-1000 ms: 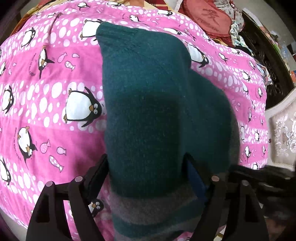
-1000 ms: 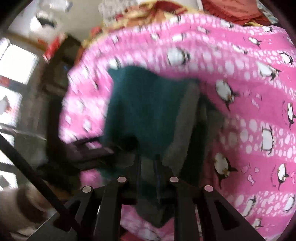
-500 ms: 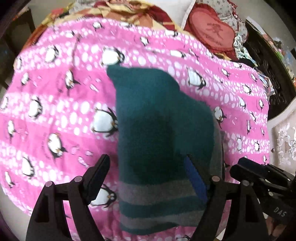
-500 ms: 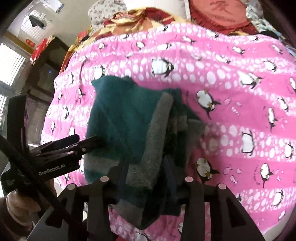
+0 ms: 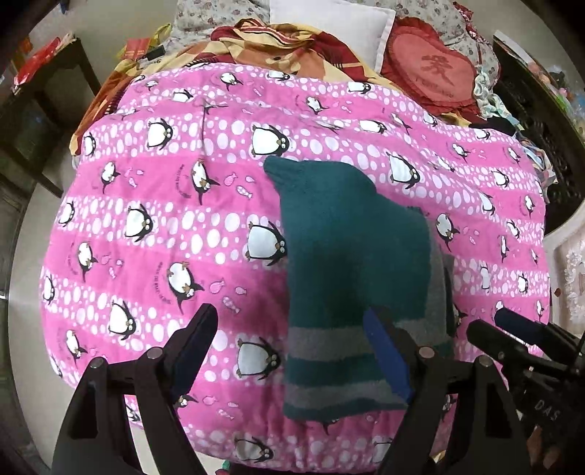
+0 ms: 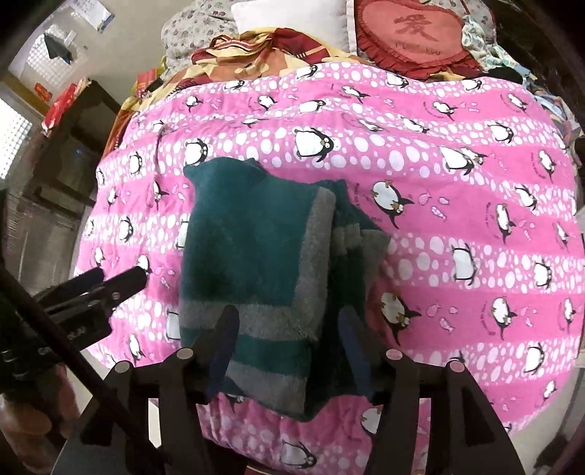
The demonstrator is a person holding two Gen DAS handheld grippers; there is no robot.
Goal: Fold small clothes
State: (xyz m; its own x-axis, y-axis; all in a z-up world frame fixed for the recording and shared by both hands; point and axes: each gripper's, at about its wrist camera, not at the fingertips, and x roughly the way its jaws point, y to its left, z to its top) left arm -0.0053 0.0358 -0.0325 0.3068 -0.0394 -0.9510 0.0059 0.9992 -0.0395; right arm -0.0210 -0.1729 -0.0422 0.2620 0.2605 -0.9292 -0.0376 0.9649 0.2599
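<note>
One folded teal sweater (image 5: 351, 255) with grey stripes lies flat near the front edge of the pink penguin blanket (image 5: 164, 226) on the bed, beneath the spread, empty left tool (image 5: 292, 336) and the right tool (image 6: 289, 329), opening, gripping nothing.

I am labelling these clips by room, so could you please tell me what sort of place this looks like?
Most likely a bedroom at home: the work surface is a bed under a pink penguin quilt, with a white pillow and a red heart-shaped cushion at its far end. A folded teal garment lies on the quilt.
</note>
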